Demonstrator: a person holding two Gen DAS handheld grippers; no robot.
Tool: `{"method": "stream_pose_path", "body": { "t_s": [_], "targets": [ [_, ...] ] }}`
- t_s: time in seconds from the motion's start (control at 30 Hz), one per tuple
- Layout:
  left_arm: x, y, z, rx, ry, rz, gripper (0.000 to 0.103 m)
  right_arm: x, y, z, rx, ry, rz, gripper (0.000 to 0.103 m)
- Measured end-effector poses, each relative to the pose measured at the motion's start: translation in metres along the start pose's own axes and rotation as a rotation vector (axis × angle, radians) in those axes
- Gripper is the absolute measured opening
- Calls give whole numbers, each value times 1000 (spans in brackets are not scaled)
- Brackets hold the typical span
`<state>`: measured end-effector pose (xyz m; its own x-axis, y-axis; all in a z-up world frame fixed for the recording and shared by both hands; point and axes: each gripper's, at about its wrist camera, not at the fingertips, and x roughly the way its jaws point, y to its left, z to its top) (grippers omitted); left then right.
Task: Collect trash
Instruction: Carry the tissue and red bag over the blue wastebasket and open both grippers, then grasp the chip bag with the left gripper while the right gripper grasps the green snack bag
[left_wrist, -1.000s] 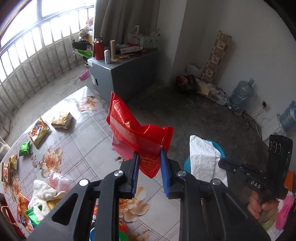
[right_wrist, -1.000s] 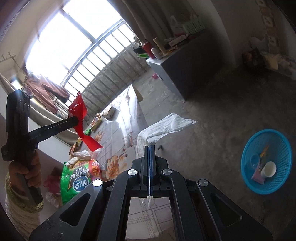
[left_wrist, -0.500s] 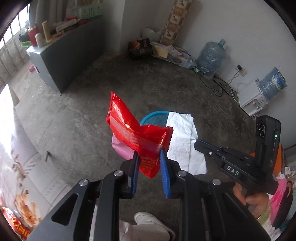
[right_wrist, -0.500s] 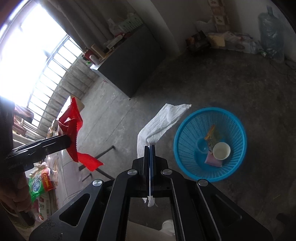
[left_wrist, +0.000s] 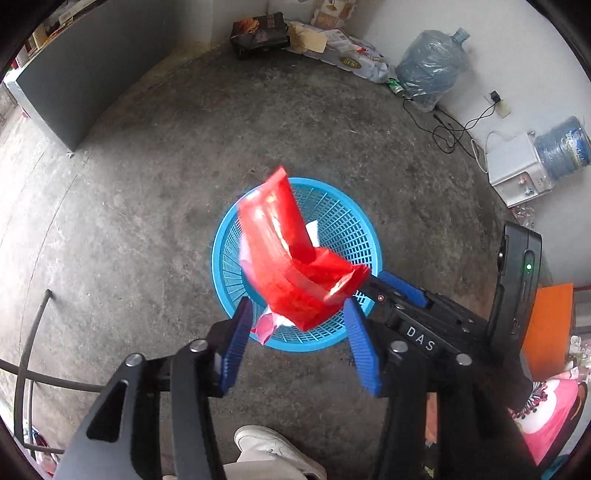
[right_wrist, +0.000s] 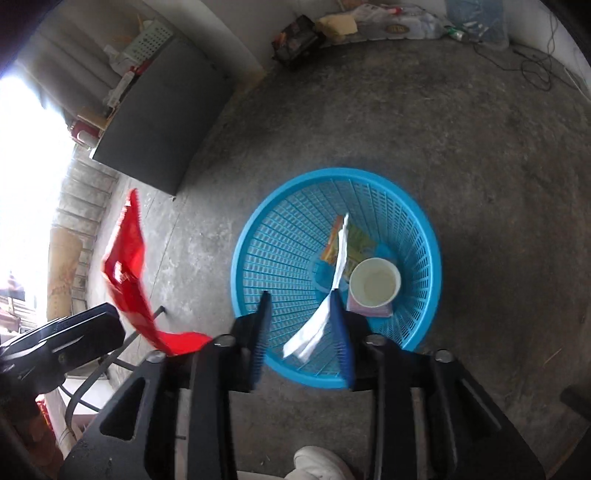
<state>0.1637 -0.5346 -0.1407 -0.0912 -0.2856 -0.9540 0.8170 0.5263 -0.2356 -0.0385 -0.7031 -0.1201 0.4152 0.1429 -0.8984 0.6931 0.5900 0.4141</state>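
Both over the blue basket (right_wrist: 258, 236) on the concrete floor (left_wrist: 147, 221). Left hand-held gripper (left_wrist: 295, 343): jaws spread wide, red wrapper (left_wrist: 291, 266) blurred above the gap, over the basket; contact unclear. Right hand-held gripper (right_wrist: 301, 339): jaws wide, white tissue (right_wrist: 325, 306) hanging between them against the right finger, over the basket. Inside: paper cup (right_wrist: 375, 282), snack wrappers (right_wrist: 354, 243).

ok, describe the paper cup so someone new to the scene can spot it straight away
Find the round blue mesh basket on the bare concrete floor, straight ahead of the right gripper. The paper cup stands upright in its bottom, on the right side, beside colourful flat wrappers. It is the only round, open-topped white thing there; the white tissue next to it is a limp strip.
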Motion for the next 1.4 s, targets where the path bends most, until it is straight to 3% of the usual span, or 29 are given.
{"method": "stream_pose_path", "body": {
  "t_s": [0.23, 0.33, 0.4, 0.63, 0.83, 1.0, 1.13, 1.27, 1.4],
  "targets": [
    [-18, -2, -13, -3, -51, 14, 63, -15, -4, -16, 25, -14, 27, 46],
    [-47, -8, -24, -8, -112, -3, 67, -38, 2, -28, 17, -50, 47, 52],
    [-75, -12, -39, -15, -185, -23, 75, -53, 8, -37, 0, -69, 63, 55],
    [-186, -3, -122, 7, -425, 8, 84, -111, 38, -70, -125, -116, 111, 58],
    [-283, 44, -214, -88, -621, 98, 87, -162, 88, -96, -279, -195, 181, 60],
    [-346, 101, -312, -259, -773, 181, 89, -185, 144, -126, -429, -211, 260, 61],
    [-382, 148, -395, -434, -882, 299, 90, -196, 204, -157, -588, -201, 315, 62],
    [-394, 199, -468, -626, -923, 389, 90, -201, 268, -191, -751, -182, 378, 64],
    [-391, 242, -527, -808, -926, 381, 90, -192, 333, -229, -923, -134, 427, 65]
  ]
}}
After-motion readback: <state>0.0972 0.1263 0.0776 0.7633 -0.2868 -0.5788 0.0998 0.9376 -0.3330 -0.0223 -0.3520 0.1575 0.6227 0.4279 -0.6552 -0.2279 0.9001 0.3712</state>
